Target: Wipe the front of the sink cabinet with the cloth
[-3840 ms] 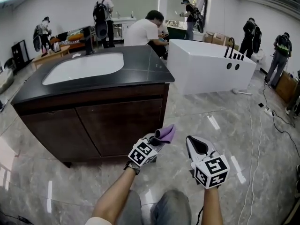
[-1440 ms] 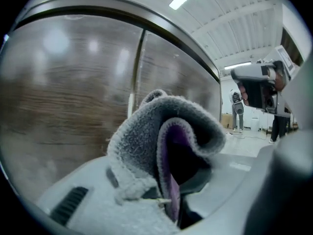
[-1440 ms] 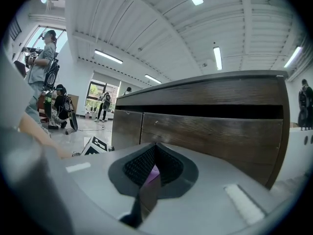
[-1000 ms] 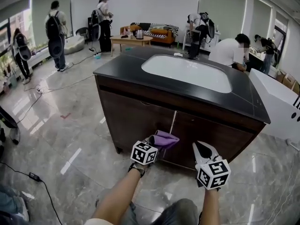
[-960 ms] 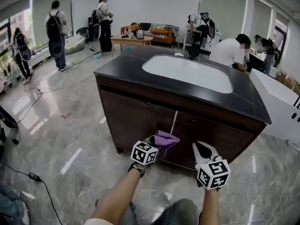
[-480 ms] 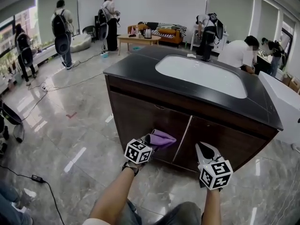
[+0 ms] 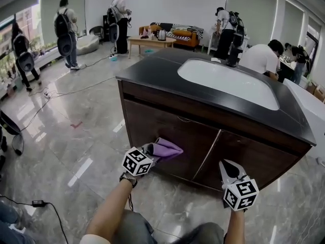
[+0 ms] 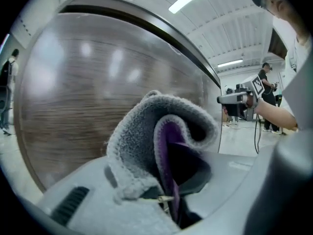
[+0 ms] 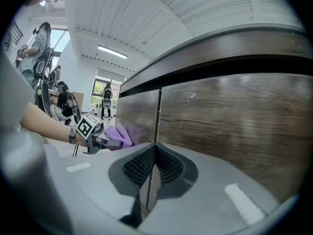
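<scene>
While in left gripper [image 7: 151, 152], cloth [image 7: 168, 148] lengthwise toward cabinet front [image 7: 170, 127].

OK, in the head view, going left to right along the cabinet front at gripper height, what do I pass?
First the left gripper → purple cloth shut in its jaws → seam between the two cabinet doors → right gripper, jaws together and empty.

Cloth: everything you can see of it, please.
The cloth is purple on one face, grey and fuzzy on the other, like microfibre. It is folded over and clamped in the left tool, its loose fold sticking out ahead. It sits at the lower part of the cabinet's left door; contact is unclear.
</scene>
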`<state>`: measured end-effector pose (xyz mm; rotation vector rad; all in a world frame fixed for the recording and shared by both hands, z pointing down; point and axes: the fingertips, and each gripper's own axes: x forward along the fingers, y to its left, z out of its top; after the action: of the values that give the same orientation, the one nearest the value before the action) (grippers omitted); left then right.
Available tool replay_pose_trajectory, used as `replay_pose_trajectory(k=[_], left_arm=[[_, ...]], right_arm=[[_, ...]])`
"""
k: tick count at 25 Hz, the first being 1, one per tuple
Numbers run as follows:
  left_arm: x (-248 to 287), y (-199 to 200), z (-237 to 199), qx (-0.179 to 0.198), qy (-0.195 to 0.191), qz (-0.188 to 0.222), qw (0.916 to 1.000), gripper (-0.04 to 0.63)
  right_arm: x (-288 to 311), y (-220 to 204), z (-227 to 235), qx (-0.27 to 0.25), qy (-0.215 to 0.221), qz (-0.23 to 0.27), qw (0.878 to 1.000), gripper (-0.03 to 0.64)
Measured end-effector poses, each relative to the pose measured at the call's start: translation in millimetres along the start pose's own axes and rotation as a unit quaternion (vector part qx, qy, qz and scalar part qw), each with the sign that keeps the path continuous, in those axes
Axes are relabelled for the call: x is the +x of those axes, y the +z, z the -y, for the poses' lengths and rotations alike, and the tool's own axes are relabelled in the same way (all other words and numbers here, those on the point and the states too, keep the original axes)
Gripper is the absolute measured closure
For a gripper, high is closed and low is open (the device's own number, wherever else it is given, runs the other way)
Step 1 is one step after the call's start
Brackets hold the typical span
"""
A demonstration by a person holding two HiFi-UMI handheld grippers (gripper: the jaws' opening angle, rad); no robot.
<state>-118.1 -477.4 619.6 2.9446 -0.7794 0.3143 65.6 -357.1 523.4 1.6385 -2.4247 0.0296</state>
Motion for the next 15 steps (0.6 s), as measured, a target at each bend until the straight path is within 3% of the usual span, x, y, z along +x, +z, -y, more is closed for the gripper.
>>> replay_pose_trajectory(k=[4,9,15], left_arm=[[-29,-6,-40,-0.01,0.024,0.019,0.9995,0.543],[-48,-15,-65,0.014,0.028,0.025,0.9992,0.545],[-69,-22,-95,0.007,0.08,0.039,0.996,0.543]], right_arm=[[13,-6,-9,-0.001,0.001,-0.003,1.0,0.609],[26,-12,-27,-0.02,0.012,-0.008,1.0,0.609],[36,-17,-31,-0.011,0.016,-0.008,1.0,0.609]])
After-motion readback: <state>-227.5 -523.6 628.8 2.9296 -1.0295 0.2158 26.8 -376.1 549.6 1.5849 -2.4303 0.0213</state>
